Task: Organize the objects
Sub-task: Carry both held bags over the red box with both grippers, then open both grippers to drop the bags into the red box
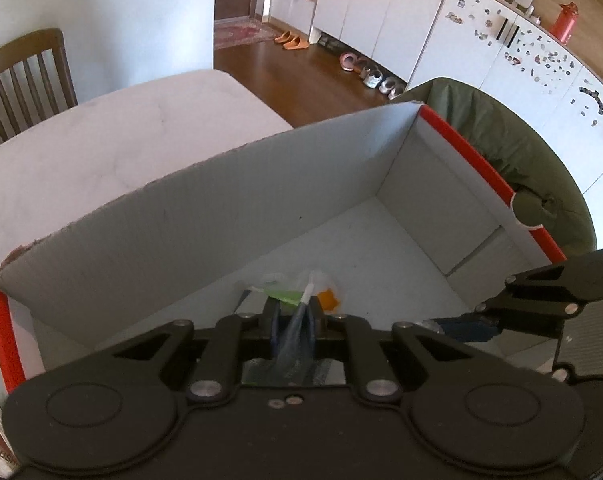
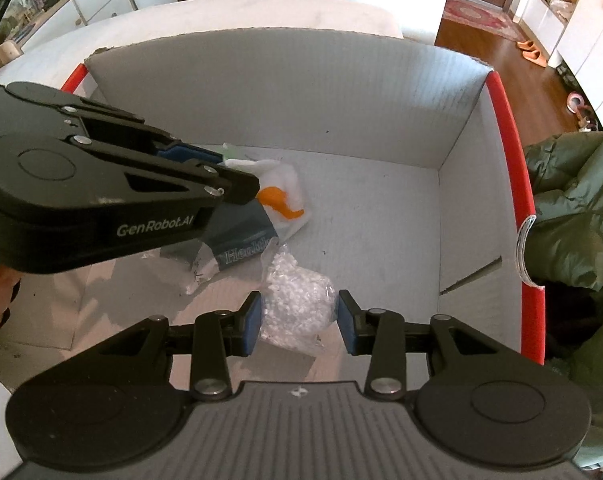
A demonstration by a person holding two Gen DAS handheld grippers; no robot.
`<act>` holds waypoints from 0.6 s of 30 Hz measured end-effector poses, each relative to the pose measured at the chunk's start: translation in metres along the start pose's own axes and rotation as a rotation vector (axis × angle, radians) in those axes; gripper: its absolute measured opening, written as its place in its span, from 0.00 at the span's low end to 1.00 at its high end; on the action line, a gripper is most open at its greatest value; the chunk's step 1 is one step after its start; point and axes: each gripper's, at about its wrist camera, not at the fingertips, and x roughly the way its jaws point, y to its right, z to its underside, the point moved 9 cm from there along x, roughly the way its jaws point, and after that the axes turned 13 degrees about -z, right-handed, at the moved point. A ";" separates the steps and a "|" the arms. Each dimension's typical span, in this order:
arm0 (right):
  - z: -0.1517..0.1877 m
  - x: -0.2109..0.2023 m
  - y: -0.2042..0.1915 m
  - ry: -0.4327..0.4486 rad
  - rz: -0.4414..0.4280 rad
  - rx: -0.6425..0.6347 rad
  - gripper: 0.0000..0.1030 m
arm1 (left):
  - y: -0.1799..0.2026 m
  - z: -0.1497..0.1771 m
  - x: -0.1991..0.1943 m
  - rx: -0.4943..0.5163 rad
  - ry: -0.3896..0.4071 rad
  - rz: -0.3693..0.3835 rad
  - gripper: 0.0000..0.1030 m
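Crinkly plastic's the worry: our right gripper (image 2: 297, 322) brackets the bead bag (image 2: 297, 304) on the box (image 2: 285, 92) floor, unclear if it's actually squeezing, while our left gripper (image 1: 292, 322) pinches a packet (image 2: 241, 240). Thin film could slip or tear.

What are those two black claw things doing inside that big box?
A person is holding two grippers over a white cardboard box with red edges, putting small packets in it. The left gripper is pinched shut on a clear plastic packet with something orange inside. The right gripper has its blue pads on either side of a bag of tiny white beads, which looks like it rests on the box floor.
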 end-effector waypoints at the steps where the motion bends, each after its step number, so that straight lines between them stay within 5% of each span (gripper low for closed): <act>1: 0.000 -0.001 0.000 0.003 -0.005 0.005 0.39 | 0.000 0.000 0.001 -0.005 -0.009 -0.001 0.14; 4: 0.000 -0.004 -0.003 0.014 -0.017 0.009 0.40 | 0.000 0.000 0.004 -0.009 -0.029 -0.008 0.21; 7: 0.001 -0.008 -0.003 0.036 -0.013 0.004 0.53 | 0.000 0.000 0.002 -0.010 -0.026 -0.006 0.23; 18: 0.001 -0.034 0.003 0.113 -0.037 0.013 0.54 | -0.004 0.005 -0.026 -0.028 0.032 -0.003 0.48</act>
